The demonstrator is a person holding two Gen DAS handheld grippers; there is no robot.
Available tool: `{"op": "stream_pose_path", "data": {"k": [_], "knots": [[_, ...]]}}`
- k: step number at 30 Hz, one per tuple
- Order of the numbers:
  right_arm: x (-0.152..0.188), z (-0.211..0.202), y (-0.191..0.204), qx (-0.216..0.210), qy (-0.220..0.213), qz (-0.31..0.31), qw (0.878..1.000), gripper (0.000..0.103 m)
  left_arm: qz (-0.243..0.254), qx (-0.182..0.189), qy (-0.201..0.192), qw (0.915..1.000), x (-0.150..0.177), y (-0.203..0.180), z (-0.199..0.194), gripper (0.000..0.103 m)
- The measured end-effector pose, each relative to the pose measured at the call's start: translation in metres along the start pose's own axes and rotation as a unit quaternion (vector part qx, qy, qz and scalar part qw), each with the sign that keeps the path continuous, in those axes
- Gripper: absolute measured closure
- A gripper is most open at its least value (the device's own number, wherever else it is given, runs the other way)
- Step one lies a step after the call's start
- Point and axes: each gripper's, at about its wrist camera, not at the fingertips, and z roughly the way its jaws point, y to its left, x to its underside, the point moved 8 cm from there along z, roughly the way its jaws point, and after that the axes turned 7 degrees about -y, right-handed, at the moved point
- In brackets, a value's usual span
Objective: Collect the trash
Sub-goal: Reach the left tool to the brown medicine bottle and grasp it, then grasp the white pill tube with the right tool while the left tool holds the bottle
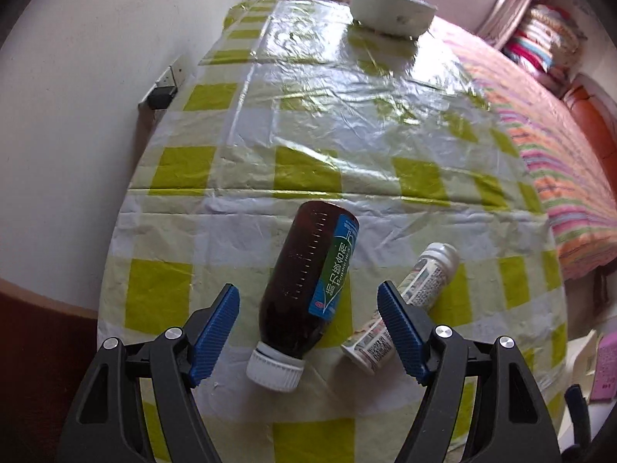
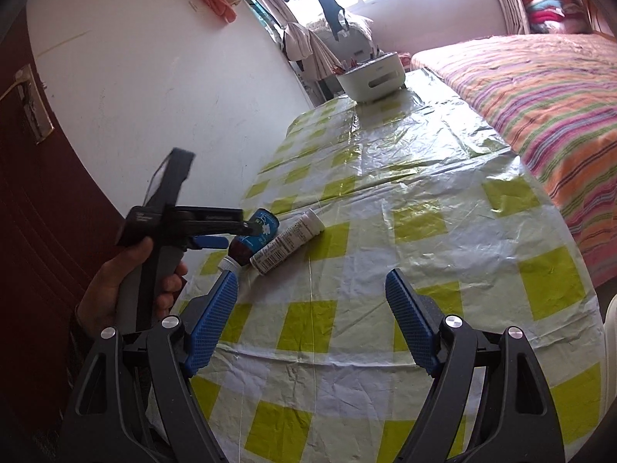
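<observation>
A dark brown bottle (image 1: 304, 285) with a blue-green label and white cap lies on the checked tablecloth (image 1: 308, 135). Just right of it lies a small white bottle (image 1: 408, 297) with a printed label. My left gripper (image 1: 308, 297) hovers over the brown bottle, open, its blue pads either side of it and not touching. In the right wrist view both bottles, the brown one (image 2: 250, 247) and the white one (image 2: 287, 247), lie at the table's left edge under the left gripper (image 2: 216, 241), held by a hand (image 2: 115, 289). My right gripper (image 2: 310, 285) is open over bare cloth, holding nothing.
A white tub (image 1: 389, 11) with things in it stands at the table's far end, also in the right wrist view (image 2: 370, 77). A striped bed (image 2: 540, 96) runs along the table's right side. A white wall (image 1: 96, 115) with a socket (image 1: 166, 85) borders the left.
</observation>
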Motion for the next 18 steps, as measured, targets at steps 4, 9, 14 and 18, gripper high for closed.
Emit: {"op": "stream_pose_path", "data": {"k": [4,9,14,18], "knots": [[0.0,-0.028,0.0,-0.005,-0.005,-0.003,1.0,0.025,0.019,-0.013,0.028,0.9993,0.005,-0.004,0.023,0.031],[0.005,-0.031,0.0,-0.012,-0.001,-0.008,1.0,0.025,0.022,-0.036,0.017,0.9989,0.005,-0.006,0.029,0.057],[0.011,-0.026,-0.002,-0.021,0.017,0.0,1.0,0.025,0.014,-0.034,-0.001,0.9993,0.006,-0.004,0.029,0.057],[0.02,-0.015,-0.002,-0.034,0.046,0.006,0.998,0.025,-0.002,-0.017,-0.011,0.9998,0.005,-0.003,0.027,0.058]]}}
